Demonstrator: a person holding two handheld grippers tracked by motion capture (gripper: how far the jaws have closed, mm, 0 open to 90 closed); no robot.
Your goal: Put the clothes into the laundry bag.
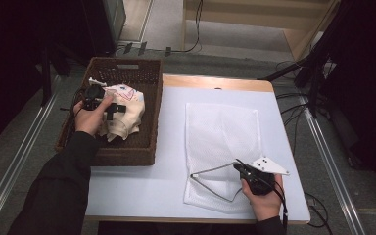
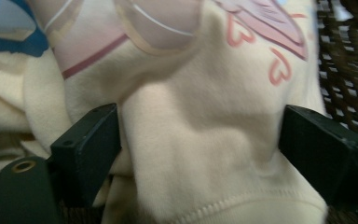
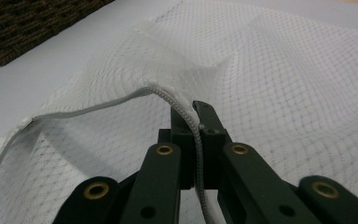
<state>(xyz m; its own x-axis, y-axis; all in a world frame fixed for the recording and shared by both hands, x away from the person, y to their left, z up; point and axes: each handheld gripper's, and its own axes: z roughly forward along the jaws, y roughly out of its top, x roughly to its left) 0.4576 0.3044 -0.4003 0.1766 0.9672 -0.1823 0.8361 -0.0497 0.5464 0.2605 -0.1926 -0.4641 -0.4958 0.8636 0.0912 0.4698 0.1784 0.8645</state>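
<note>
Cream fleece, a sweatshirt (image 1: 122, 115) with pink hearts and a blue-and-pink print, lies bunched in the wicker basket (image 1: 149, 147) at the left edge of the tabletop (image 1: 142, 191). The left gripper (image 2: 200, 140) is pushed into it: its jaws stand wide, one on each side of a thick fold near the ribbed hem, touching the cloth but not yet pressed together. On the other side, the right gripper (image 3: 191, 119) has its jaws clenched on the zipper edge of a white mesh laundry bag (image 1: 223, 132), lifting that edge so the mouth gapes into a triangle above the lower layer.

By my reading, the step in hand is the pick-up of the garment while the bag is held open for it. The next move calls for the left jaws to squeeze down on the fold, lift the sweatshirt clear of the basket wall, and carry it across to the bag's opening; the right side should keep the zipper edge raised and taut, or the mouth will sag shut.

The bag lies flat with its long axis running from the near edge of the tabletop toward the far edge, and its open mouth is at the near end, facing the person and slightly left. The sweatshirt is a crumpled heap with no clear long axis; its printed side faces up.
</note>
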